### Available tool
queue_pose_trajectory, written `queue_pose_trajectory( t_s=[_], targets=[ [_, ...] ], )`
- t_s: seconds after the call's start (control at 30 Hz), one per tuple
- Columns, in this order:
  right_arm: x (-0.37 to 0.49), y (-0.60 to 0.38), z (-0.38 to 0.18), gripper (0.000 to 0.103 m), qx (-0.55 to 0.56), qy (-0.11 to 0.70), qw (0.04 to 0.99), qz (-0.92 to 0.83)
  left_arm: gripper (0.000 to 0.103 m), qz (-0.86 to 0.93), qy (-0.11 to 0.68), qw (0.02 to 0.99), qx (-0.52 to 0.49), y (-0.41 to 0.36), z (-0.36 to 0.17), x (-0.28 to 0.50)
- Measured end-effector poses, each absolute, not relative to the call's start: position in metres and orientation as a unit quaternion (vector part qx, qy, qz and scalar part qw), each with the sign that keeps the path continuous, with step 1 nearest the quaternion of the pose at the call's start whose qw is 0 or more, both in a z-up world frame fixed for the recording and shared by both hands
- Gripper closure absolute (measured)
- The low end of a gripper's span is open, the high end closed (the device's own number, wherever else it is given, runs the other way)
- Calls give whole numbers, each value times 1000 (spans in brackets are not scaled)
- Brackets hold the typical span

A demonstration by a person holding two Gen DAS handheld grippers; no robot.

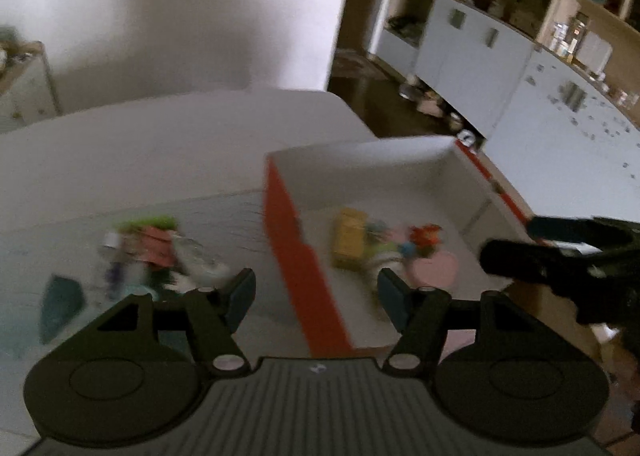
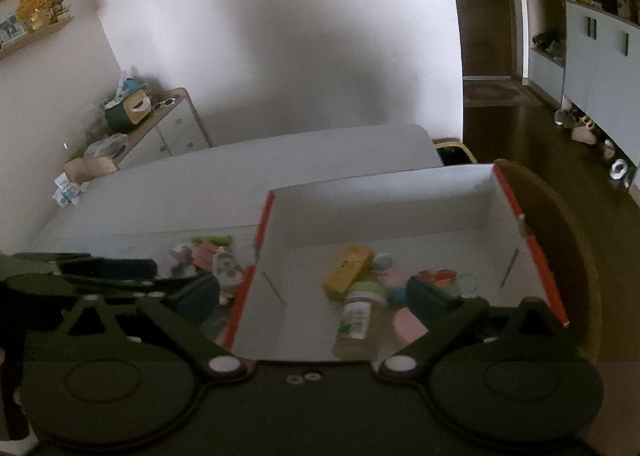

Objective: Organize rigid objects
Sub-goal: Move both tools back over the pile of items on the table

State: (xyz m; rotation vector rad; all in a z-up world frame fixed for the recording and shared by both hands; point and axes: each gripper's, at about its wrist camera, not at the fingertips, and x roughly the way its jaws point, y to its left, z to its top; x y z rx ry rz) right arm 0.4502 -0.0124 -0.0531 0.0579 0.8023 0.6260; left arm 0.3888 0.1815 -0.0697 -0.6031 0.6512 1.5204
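Both grippers empty. Left gripper point(image 1: 316, 294) fingers partly spread, straddling the orange side wall of the white cardboard box point(image 1: 294, 256) at frame centre. Right gripper point(image 2: 316, 292) fingers wide apart over the box interior, nothing between them. In the box, centre-right: yellow block point(image 2: 347, 270), clear bottle with green cap point(image 2: 360, 314), pink piece point(image 2: 408, 326). More small items sit in a blurred pile point(image 2: 208, 258) on the worktop point(image 2: 140, 212), left of the box.

A low white cabinet point(image 2: 176, 128) stands against the wall, cluttered on top. Pale blue cupboards point(image 2: 600, 68) line the dark floor point(image 2: 520, 128), shoes point(image 2: 584, 132) beneath them.
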Motion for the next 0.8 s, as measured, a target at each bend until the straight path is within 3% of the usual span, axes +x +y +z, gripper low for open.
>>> queue_pose_trajectory(
  t_s=[0.2, 0.8],
  targets=[
    [433, 16, -53, 0, 49, 374, 873, 308, 24, 674, 278, 634, -258, 170, -62, 348],
    [404, 142, -72, 1, 27, 392, 864, 314, 23, 714, 276, 602, -226, 168, -69, 221]
  ],
)
